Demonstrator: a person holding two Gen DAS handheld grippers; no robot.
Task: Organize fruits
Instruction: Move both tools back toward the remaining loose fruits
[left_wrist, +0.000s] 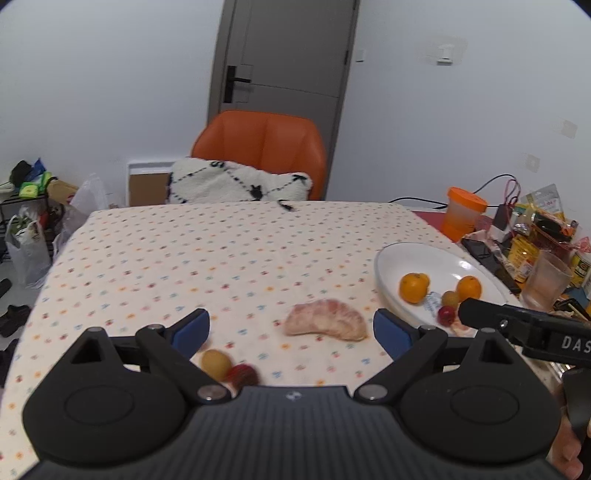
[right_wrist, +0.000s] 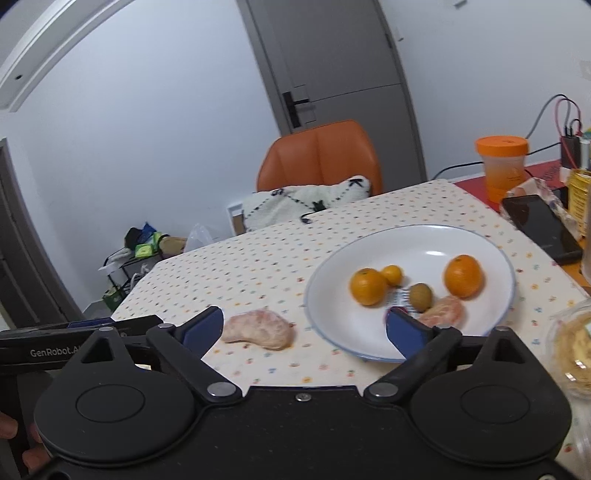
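Two low, close wrist views across the table, both sharing the plate (left_wrist: 384, 258) and pomelo segment (right_wrist: 258, 330).

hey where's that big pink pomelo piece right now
The pomelo segment lies on the dotted tablecloth, just left of the white plate and not on it; in the left wrist view it sits between the open left gripper fingers.

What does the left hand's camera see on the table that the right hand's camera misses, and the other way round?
Only the left wrist view shows two small fruits still on the cloth near that gripper: a yellowish one and a red one.

Only the right wrist view shows the small kumquat-like fruit behind an orange, and the black phone lying clear beside the plate.

Both show the white plate, its oranges, the pale pomelo segment on the cloth beside the plate, and the orange chair.
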